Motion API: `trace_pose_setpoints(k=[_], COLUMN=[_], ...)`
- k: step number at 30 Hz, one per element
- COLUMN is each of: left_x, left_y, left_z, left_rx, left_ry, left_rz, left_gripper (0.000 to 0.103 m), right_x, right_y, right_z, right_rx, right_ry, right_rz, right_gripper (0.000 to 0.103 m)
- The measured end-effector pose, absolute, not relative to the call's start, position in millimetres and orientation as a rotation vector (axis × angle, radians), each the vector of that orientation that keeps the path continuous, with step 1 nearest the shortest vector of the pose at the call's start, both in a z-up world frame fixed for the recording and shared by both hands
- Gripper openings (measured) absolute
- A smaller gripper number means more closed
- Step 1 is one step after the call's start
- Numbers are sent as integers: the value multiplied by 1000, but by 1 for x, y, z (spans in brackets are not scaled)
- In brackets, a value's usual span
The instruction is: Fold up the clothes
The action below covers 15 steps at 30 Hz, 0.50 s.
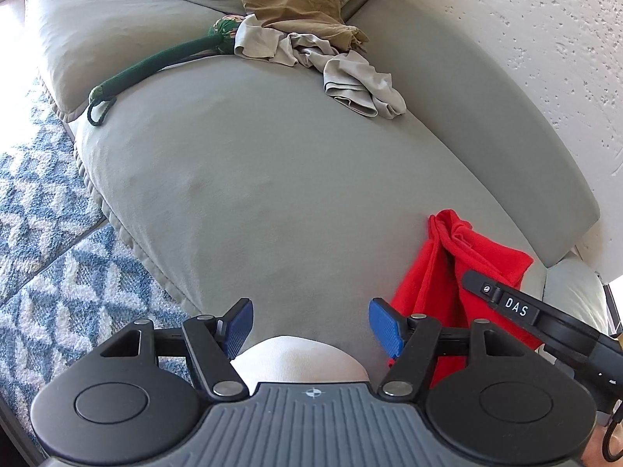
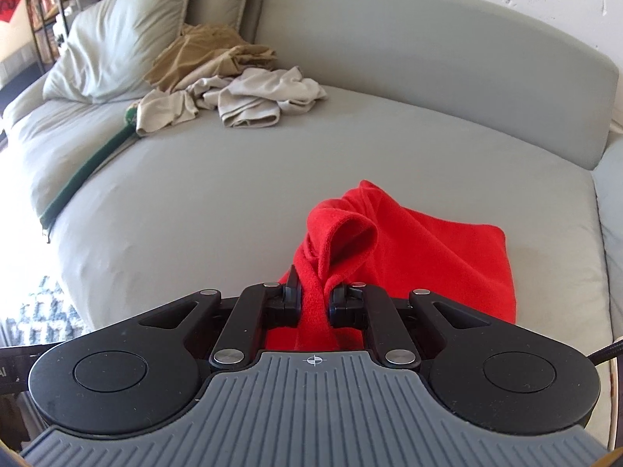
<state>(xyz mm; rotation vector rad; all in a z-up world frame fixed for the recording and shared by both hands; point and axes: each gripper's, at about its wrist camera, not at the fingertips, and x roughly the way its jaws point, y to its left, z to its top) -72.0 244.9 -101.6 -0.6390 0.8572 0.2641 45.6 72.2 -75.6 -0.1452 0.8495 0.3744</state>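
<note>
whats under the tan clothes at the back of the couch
The tan garment lies partly on the light grey garment and against the pillow. A green padded stick has its floral end tucked under the grey fabric. Anything deeper in the pile is covered.

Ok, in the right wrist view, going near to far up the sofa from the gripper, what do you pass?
Right gripper shut on the red garment → bare grey seat cushion → crumpled beige garment → tan garment → pale back pillow.
</note>
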Motion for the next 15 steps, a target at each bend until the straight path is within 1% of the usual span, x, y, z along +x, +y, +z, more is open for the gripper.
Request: trace_pose_setpoints(k=[1,2,4,6,7,9,11,12,13,15], left_x=[-72,-72,-74,-77,-78,-80,-80,-79,-78,-75], left_y=[244,243,241,238,237,235,233,230,227,220], left_z=[-101,-100,-98,-97,-97,-97,-97,-97,-96,-95], left_rx=[-637,-636,-626,-619,-616,-610,-603,-596,-589,-568], left_ry=[857,856,853,856,859,864,873,875,878,882], left_rz=[264,263,266,272,274,279,280,277,274,260], left_gripper=[64,64,64,65,65,65,65,65,65,65], right_x=[45,45,44,42,41,36,32,30,27,20], right_y=[74,73,68,64,59,42,14,-2,-20,-58], right_z=[-77,-77,-77,-76,-74,-68,-60,-56,-52,-44], right_rx=[-152,-139,-90,-41,-12,59,148,189,233,312], right_ry=[861,878,918,957,978,1029,1078,1094,1097,1068], right_rz=[389,416,488,560,591,624,594,565,535,472], right_gripper=[14,22,28,39,46,51,61,64,68,72])
